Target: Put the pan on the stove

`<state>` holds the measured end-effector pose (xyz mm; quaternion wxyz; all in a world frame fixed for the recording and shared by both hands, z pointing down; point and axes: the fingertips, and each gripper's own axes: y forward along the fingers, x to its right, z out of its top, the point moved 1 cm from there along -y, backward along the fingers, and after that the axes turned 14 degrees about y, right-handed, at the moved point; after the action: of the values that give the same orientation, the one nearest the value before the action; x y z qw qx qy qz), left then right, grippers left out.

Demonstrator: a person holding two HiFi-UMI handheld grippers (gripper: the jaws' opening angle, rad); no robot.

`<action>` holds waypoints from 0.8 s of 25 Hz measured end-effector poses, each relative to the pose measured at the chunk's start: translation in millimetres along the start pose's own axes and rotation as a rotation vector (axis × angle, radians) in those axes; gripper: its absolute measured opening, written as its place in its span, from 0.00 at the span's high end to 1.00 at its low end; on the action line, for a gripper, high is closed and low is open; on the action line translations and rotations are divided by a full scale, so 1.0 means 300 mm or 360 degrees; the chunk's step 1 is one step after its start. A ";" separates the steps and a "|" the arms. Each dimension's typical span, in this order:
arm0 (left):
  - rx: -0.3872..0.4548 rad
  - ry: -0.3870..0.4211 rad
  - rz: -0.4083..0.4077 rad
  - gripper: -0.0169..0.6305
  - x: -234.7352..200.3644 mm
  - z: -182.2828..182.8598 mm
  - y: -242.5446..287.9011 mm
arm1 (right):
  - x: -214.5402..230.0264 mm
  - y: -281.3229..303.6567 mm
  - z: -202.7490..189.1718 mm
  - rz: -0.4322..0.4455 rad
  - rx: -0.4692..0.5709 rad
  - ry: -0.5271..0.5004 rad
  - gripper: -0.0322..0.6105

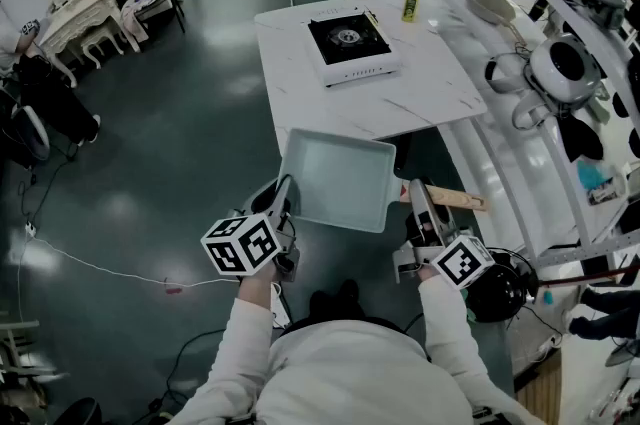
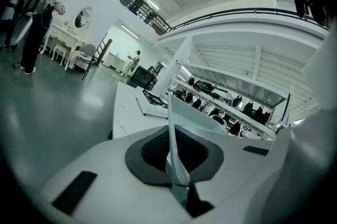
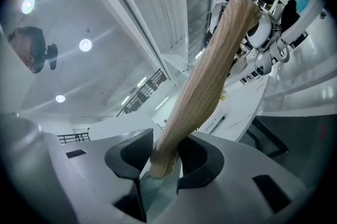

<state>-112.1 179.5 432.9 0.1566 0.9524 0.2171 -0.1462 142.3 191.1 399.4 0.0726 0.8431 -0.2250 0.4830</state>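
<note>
pan (image 1: 335, 175), wooden handle (image 1: 466, 201) pointing right; left hand-held gripper (image 1: 286, 205) pinches rim (image 2: 176, 157), right hand-held gripper (image 1: 421, 205) pinches handle.

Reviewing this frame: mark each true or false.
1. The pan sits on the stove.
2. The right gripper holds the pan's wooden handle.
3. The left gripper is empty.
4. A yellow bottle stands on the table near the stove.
1. False. The pan is held up in the air at the near end of the table, and the stove has nothing on it.
2. True. The right gripper is closed on the wooden handle.
3. False. The left gripper is clamped on the pan's rim.
4. True. The yellow bottle stands upright, just right of the stove.
</note>
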 end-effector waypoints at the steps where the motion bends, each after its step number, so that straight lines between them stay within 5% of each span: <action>1: 0.0001 0.0003 0.0002 0.93 0.006 -0.003 0.006 | 0.004 0.000 0.008 0.0010 0.0002 -0.0003 0.69; 20: -0.0021 0.0036 0.0091 0.93 0.099 -0.045 0.106 | 0.107 0.017 0.124 0.0081 -0.0053 0.0012 0.69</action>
<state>-69.0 168.0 442.4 0.1644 0.9587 0.1924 -0.1295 182.9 163.9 406.8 0.0753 0.8339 -0.2542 0.4840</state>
